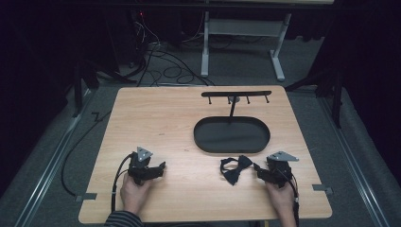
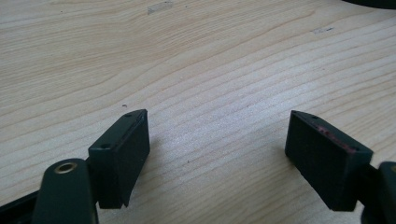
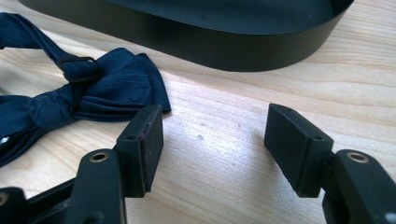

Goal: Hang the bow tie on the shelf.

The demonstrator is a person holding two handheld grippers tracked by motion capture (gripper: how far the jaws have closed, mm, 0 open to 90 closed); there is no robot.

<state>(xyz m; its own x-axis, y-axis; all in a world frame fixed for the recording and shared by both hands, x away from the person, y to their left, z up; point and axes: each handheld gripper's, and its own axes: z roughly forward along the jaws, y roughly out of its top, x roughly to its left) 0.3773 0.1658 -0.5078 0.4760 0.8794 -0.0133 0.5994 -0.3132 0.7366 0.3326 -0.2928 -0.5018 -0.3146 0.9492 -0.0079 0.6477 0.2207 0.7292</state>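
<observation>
left gripper [image 1: 161,166]: black body, grey three-cornered plate on top, black cable trailing back
right gripper [image 1: 256,167]: black, same grey plate, black cable
jaws: blocky black pads, brass-ringed screw holes
sleeve [image 1: 124,219]: dark, finely striped

On the light wooden surface [image 1: 156,118], the dark fabric bow tie [image 1: 235,168] lies just in front of the black oval tray [image 1: 231,135]. A black hook rail on a post [image 1: 236,94] stands in the tray's far side. The left hand-held gripper [image 1: 158,169] sits well left of the tie, and the right hand-held gripper [image 1: 257,169] just beside it on the right.
</observation>
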